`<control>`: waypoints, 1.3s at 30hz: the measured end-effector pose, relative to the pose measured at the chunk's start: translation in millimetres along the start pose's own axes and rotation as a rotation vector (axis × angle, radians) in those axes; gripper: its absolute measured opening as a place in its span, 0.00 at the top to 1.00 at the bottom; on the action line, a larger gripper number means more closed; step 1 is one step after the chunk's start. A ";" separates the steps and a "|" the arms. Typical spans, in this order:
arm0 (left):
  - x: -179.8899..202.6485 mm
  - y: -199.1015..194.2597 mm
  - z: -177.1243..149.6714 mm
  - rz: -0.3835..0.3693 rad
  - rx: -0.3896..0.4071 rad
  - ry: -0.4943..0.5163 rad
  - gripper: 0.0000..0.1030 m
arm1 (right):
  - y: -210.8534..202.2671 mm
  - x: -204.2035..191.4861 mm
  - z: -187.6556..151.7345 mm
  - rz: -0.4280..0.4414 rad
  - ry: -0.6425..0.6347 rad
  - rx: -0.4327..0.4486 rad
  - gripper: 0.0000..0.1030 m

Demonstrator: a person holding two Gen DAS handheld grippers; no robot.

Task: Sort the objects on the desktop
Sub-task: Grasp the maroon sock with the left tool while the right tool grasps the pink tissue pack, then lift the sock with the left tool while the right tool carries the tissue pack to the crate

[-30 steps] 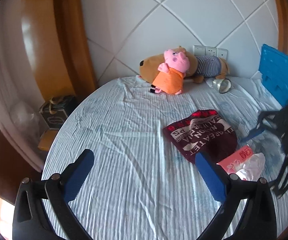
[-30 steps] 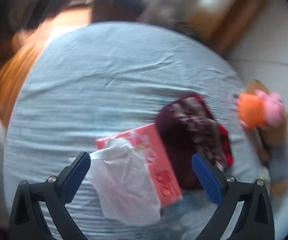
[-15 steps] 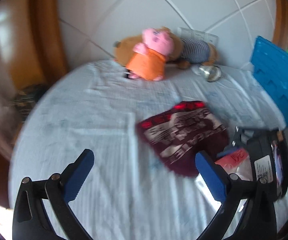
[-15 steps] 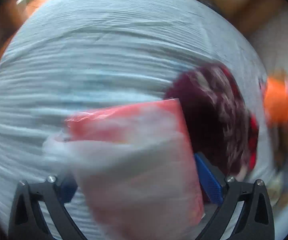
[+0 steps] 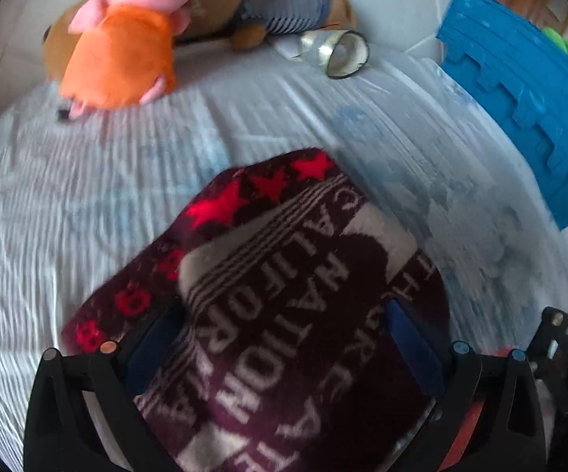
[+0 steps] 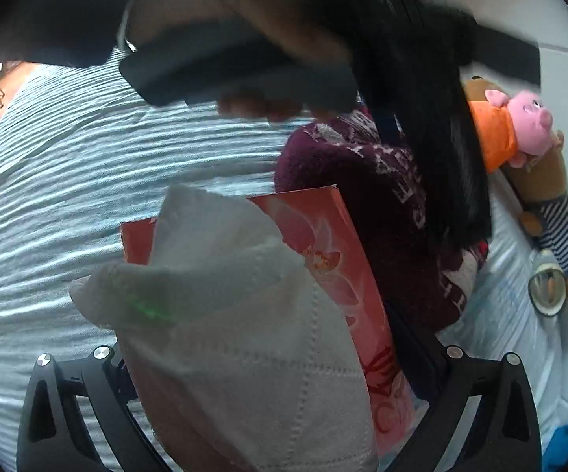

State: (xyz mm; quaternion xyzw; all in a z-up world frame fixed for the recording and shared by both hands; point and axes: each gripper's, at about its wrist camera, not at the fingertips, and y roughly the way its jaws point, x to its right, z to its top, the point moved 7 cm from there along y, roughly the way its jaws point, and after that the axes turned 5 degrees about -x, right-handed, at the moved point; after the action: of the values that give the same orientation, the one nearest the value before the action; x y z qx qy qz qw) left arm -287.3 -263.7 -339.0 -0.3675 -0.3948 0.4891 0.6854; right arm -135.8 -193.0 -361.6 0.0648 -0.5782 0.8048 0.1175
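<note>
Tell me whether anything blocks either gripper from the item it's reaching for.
Nothing visible does. The left gripper already straddles the maroon towel, and the right gripper straddles the red tissue pack, whose white tissue sticks up between its fingers.

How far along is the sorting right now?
Early. Nothing looks sorted yet. In hand: the left gripper straddles the maroon printed towel and the right gripper straddles the red tissue pack; neither is clearly clamped. Left: both those moves, plus the glass cup and plush pig.
</note>
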 end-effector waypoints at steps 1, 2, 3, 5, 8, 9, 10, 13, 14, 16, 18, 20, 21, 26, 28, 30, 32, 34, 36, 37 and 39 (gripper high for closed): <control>0.8 -0.7 1.2 -0.003 0.006 -0.004 0.11 | 1.3 0.1 -2.0 -0.003 0.006 0.002 0.01; 0.0 -3.0 2.2 -0.010 0.013 -0.018 0.27 | 2.2 0.2 -2.8 -0.003 0.009 0.001 0.01; -2.0 -5.0 2.4 -0.011 0.019 -0.034 0.44 | 2.8 0.6 -3.8 -0.010 0.015 0.004 0.02; -7.9 -8.9 -1.6 0.010 0.025 -0.052 0.75 | 3.9 1.7 -6.4 -0.034 0.031 0.016 0.08; -8.6 -14.1 -9.0 0.055 0.019 -0.029 0.83 | 4.6 -0.7 -12.2 -0.063 0.046 0.024 0.12; -6.9 -18.2 -9.2 0.075 0.027 -0.023 0.83 | 5.0 -2.0 -14.5 -0.067 0.052 0.025 0.13; -5.2 -23.0 -8.8 0.094 0.037 -0.019 0.83 | 5.1 -2.8 -16.4 -0.073 0.058 0.026 0.14; -3.9 -39.5 -8.4 0.146 0.087 -0.016 0.83 | 3.2 -3.7 -21.6 -0.085 0.082 0.035 0.15; -3.2 -44.3 -9.3 0.157 0.098 -0.010 0.84 | 0.4 -3.0 -23.5 -0.085 0.095 0.045 0.15; -1.3 -54.3 -11.5 0.174 0.120 0.000 0.84 | -5.3 -1.6 -27.1 -0.084 0.123 0.064 0.15; 0.5 -63.0 -13.3 0.189 0.136 0.005 0.84 | -12.9 2.6 -28.5 -0.085 0.146 0.077 0.15; 5.5 -72.9 -11.9 0.191 0.150 0.018 0.84 | -14.6 8.6 -16.3 -0.085 0.167 0.081 0.15; 7.9 -79.0 -11.0 0.188 0.162 0.022 0.84 | -16.3 10.6 -14.3 -0.084 0.177 0.085 0.15; 22.2 -102.8 -7.2 0.183 0.186 0.057 0.84 | -42.4 25.2 5.8 -0.102 0.220 0.102 0.15; 30.3 -111.6 -6.2 0.182 0.199 0.074 0.84 | -54.7 29.7 8.5 -0.112 0.249 0.108 0.15; 38.6 -120.8 -5.2 0.180 0.213 0.091 0.84 | -65.9 35.6 6.1 -0.124 0.284 0.116 0.15; 48.4 -130.0 -3.5 0.187 0.226 0.115 0.84 | -74.8 44.6 1.8 -0.136 0.321 0.121 0.15; 58.0 -136.6 -1.6 0.183 0.235 0.131 0.84 | -84.9 48.8 -1.9 -0.151 0.349 0.124 0.15; 67.5 -141.8 0.3 0.185 0.243 0.148 0.84 | -96.3 49.7 -7.9 -0.171 0.375 0.124 0.15; 73.1 -144.9 1.6 0.184 0.248 0.156 0.84 | -104.2 47.9 -10.7 -0.184 0.388 0.125 0.15; 84.7 -151.2 4.3 0.180 0.259 0.174 0.84 | -118.8 51.2 -15.9 -0.208 0.417 0.127 0.15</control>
State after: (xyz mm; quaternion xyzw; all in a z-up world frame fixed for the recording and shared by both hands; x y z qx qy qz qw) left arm -215.9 -219.8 -187.3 -0.3511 -0.2334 0.5618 0.7118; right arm -153.3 -136.0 -245.7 -0.0365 -0.4798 0.8191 0.3124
